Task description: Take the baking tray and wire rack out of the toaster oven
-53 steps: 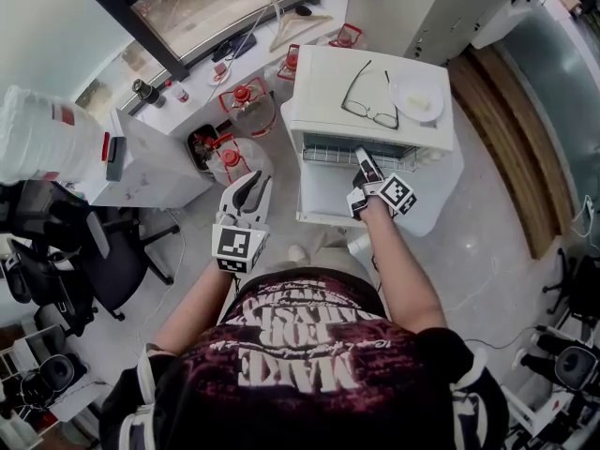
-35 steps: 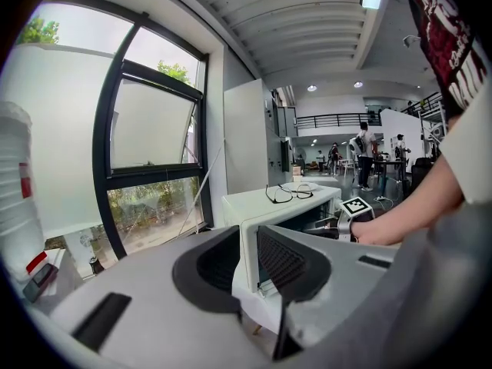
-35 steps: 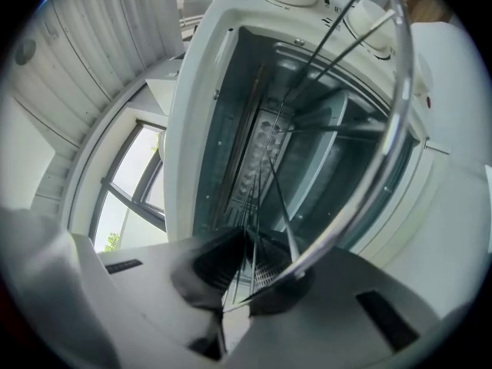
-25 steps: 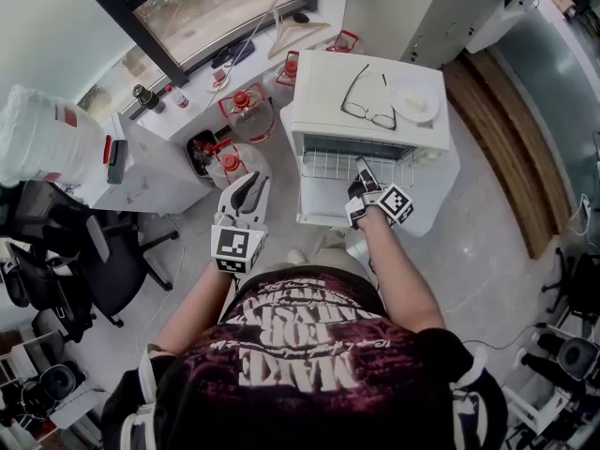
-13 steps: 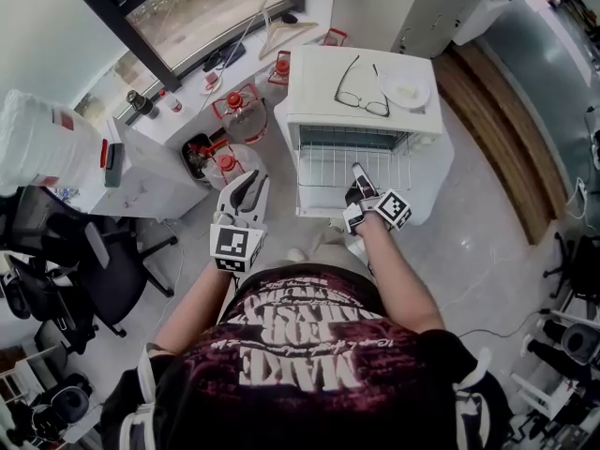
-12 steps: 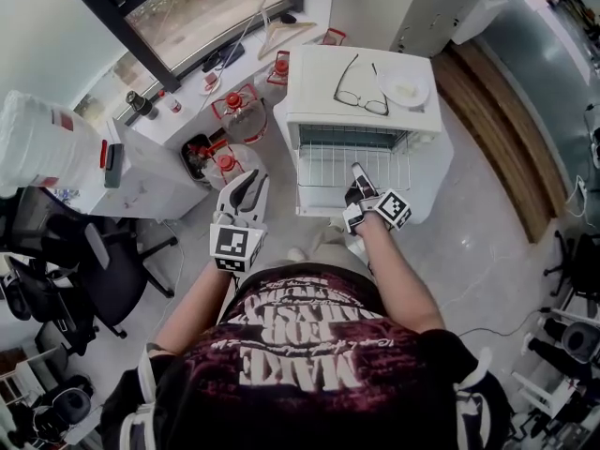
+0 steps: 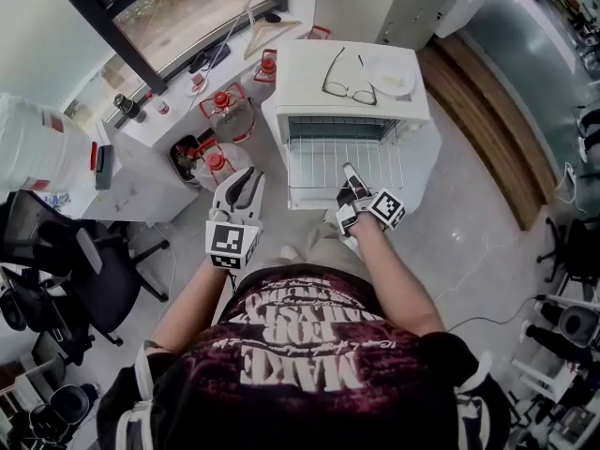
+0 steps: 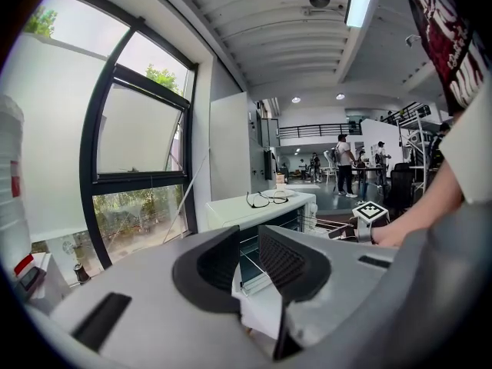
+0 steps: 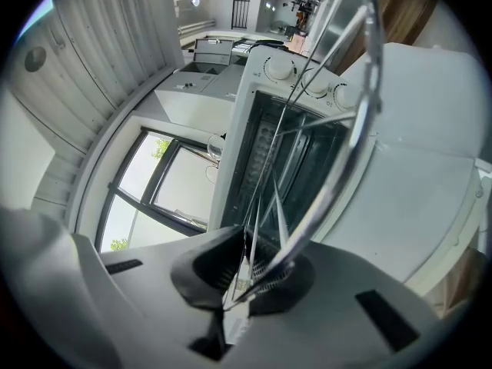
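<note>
The white toaster oven [image 7: 349, 97] stands with its door down, and the wire rack [image 7: 339, 160] sticks well out of its mouth. My right gripper [image 7: 349, 174] is shut on the rack's front edge. In the right gripper view the rack's wires [image 9: 323, 106] run from my pinched jaws [image 9: 250, 274] back into the oven [image 9: 288, 141]. My left gripper [image 7: 246, 180] hangs to the left of the oven, open and holding nothing. Its view shows the oven [image 8: 269, 215] past the parted jaws [image 8: 247, 246]. No baking tray can be made out.
Glasses [image 7: 347, 67] and a white plate [image 7: 390, 76] lie on the oven's top. Red-capped jugs [image 7: 230, 115] stand on the floor left of the oven. A white cabinet [image 7: 131, 181] and an office chair [image 7: 84, 279] are further left.
The right gripper has drawn back towards the person, and the wire rack has come further out of the oven with it. The left gripper has stayed about where it was.
</note>
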The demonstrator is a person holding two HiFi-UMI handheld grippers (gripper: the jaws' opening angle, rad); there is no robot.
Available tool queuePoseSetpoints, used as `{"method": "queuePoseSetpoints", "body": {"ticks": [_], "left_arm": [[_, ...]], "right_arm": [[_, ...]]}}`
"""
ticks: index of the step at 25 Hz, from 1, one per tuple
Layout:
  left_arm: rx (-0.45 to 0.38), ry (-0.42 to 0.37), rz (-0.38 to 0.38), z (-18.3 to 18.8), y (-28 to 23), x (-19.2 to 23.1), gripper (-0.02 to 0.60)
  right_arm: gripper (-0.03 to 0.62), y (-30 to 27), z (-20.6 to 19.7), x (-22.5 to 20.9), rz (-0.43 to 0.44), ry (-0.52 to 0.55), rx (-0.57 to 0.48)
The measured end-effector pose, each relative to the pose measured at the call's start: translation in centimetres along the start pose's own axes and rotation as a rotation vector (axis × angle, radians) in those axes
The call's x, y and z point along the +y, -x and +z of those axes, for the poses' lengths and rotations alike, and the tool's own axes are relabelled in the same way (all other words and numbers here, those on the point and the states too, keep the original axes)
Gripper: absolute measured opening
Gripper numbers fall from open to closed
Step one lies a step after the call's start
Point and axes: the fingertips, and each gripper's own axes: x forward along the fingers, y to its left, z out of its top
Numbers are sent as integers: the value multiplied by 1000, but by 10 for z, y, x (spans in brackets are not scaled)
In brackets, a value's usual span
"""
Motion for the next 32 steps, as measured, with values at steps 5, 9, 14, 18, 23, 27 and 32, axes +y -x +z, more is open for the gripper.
{"method": "queuePoseSetpoints", "body": {"ticks": [5,9,14,18,23,27,32], "left_arm": [[-8,9,-6,0,3,-4,67],[-12,15,-10,1,3,-8,67],[-18,20,-24,2,1,-20,67],[-17,19,-35,8,-5,-36,67],[-21,1,-54,19,-18,-68,67],[-24,-18,-67,33,-39,-112,67],[-47,1,-86,57,-71,-185,67]], "right_arm": [[6,25,-10,-5,0,29,11],[6,36,-14,-4,5,19,23],[5,53,-15,-1,18,24,38],[6,74,-18,6,41,8,71],[6,106,-7,10,78,-4,90],[6,141,22,2,90,0,89],[6,199,70,-17,83,-10,96]]}}
